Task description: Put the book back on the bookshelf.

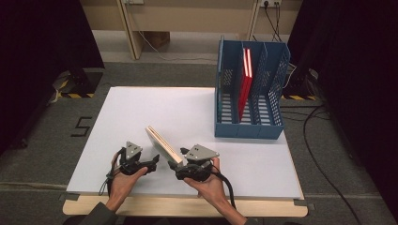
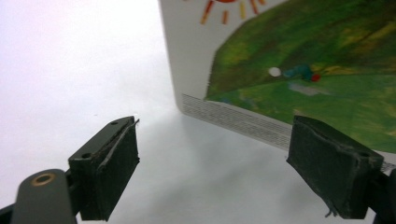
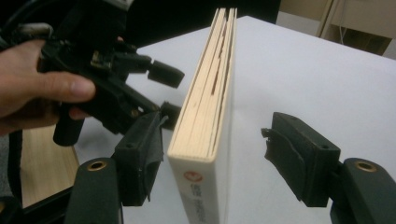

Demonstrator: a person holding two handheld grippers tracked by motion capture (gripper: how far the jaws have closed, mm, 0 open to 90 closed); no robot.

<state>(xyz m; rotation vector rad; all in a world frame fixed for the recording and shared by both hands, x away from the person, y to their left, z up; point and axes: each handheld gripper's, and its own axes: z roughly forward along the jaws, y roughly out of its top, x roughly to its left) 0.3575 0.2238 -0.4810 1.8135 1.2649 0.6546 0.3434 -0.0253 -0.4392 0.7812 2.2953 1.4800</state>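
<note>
The right gripper [image 3: 212, 156] straddles the spine end of the board book [image 3: 210, 107], which stands on edge on the white table [image 1: 197, 108]. Its jaws are spread: the left pad sits just beside the page block, the right pad well clear. The left gripper [image 2: 212, 170] lies low and level, released, nothing between its jaws, the book's painted cover just ahead. Both hands rest near the table's near edge.

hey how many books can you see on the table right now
2. One white-covered board book stands tilted on the table between the left gripper and right gripper. One red book stands in the blue file rack; its dividers may hide more.
</note>
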